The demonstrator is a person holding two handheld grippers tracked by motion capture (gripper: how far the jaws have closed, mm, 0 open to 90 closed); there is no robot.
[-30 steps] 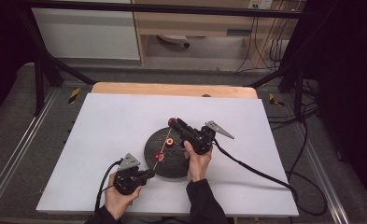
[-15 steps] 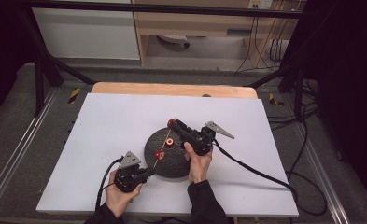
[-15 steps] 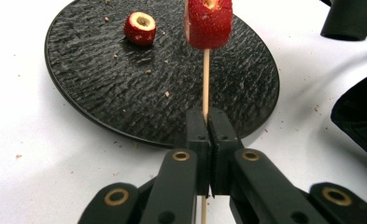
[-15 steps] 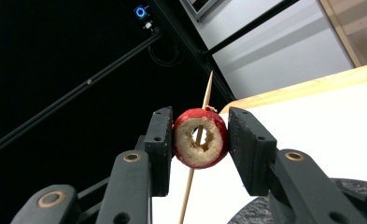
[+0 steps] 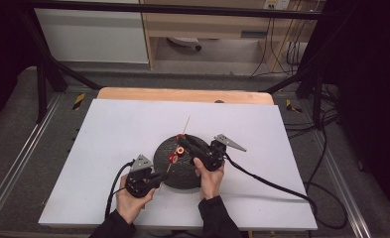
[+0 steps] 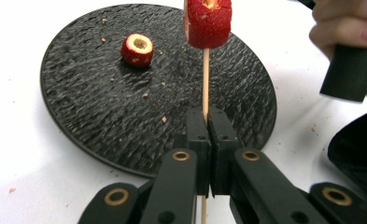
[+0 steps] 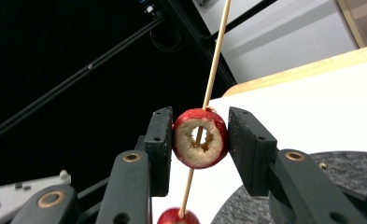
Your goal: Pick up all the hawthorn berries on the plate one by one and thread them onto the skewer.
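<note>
A white table carries a round black plate with a rough, pebbled face. The person's two hands come in from the near edge, one gripper in each.

The left gripper sits at the near-left rim of the plate, its jaws pressed together on the lower end of a thin wooden skewer. In the left gripper view the skewer rises from between the jaws and passes into a red fruit piece threaded on it above the plate. A second, loose fruit piece, red outside with a pale hollowed centre, lies on the plate toward its far-left part, well apart from the skewer. Small crumbs are scattered over the plate and the table beside it.

The right gripper is held over the plate, and its jaws are clamped on another hollowed fruit ring, one jaw touching each side. The skewer runs through the ring's hole, its free end pointing up and away, tilted. Below the ring, a further red piece sits on the same skewer.

In the high view the skewer slants from the left gripper up past the right gripper, with two red pieces on it over the plate. The right hand grips its handle at the near-right rim of the plate.
</note>
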